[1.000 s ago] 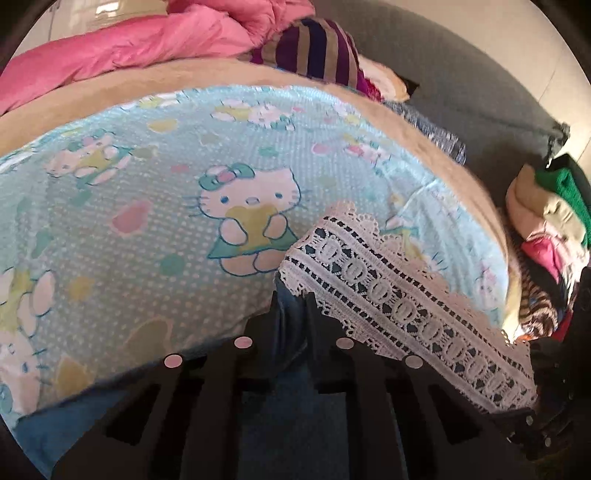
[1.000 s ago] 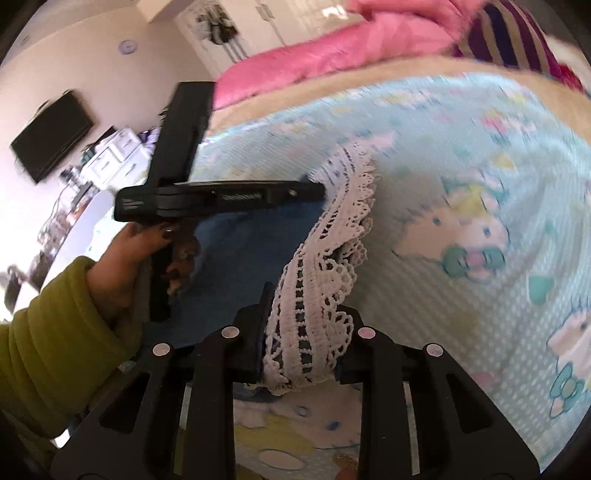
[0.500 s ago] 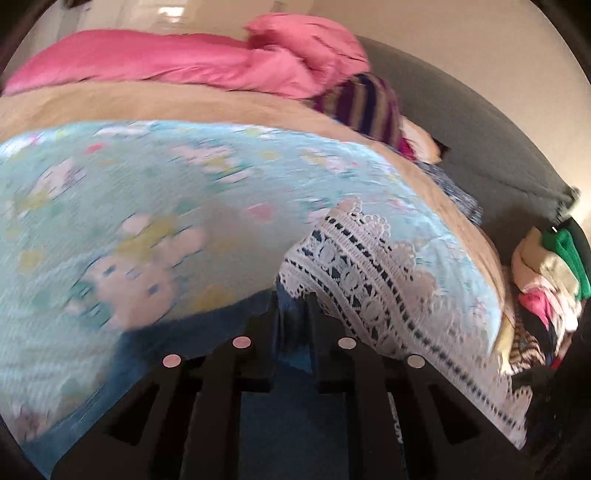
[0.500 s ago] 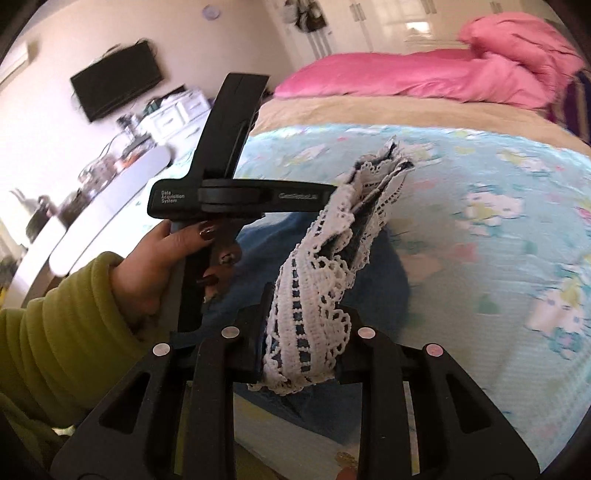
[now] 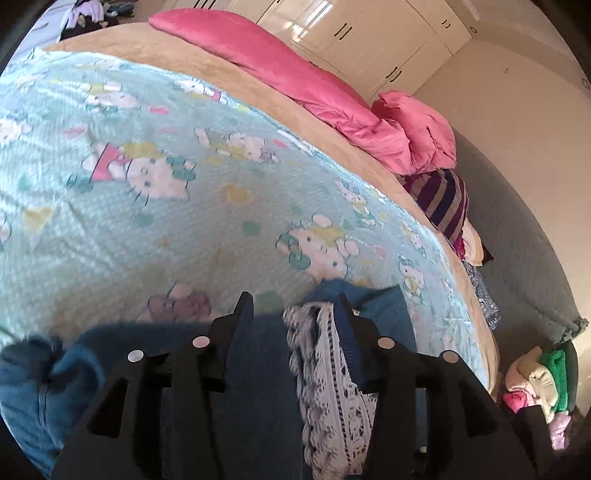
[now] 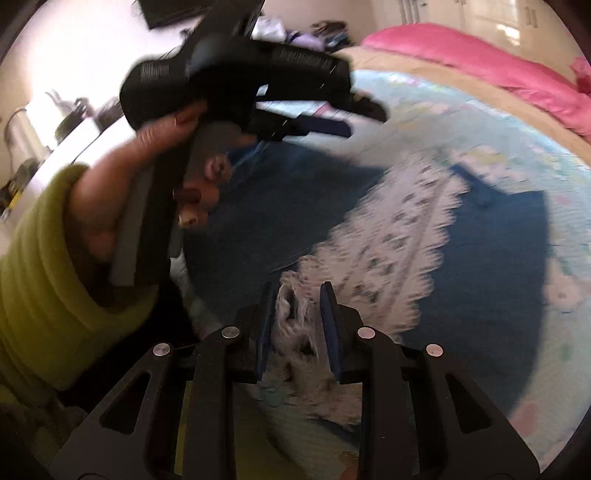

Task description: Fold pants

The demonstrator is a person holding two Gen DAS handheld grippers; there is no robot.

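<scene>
The blue denim pants with a white lace hem lie on the Hello Kitty bedsheet. My left gripper is open above the pants, with the lace hem lying between its jaws. It also shows in the right wrist view, lifted above the pants in a hand. My right gripper has its jaws parted with the bunched lace hem between them; the frame is blurred.
Pink bedding and a striped pillow lie at the bed's far end. A grey headboard curves at the right with a pile of clothes beside it. White wardrobes stand behind.
My left gripper has opened and let go of the pants, lifting away. My right gripper's jaws have widened, and the lace hem has dropped flat onto the pants.
</scene>
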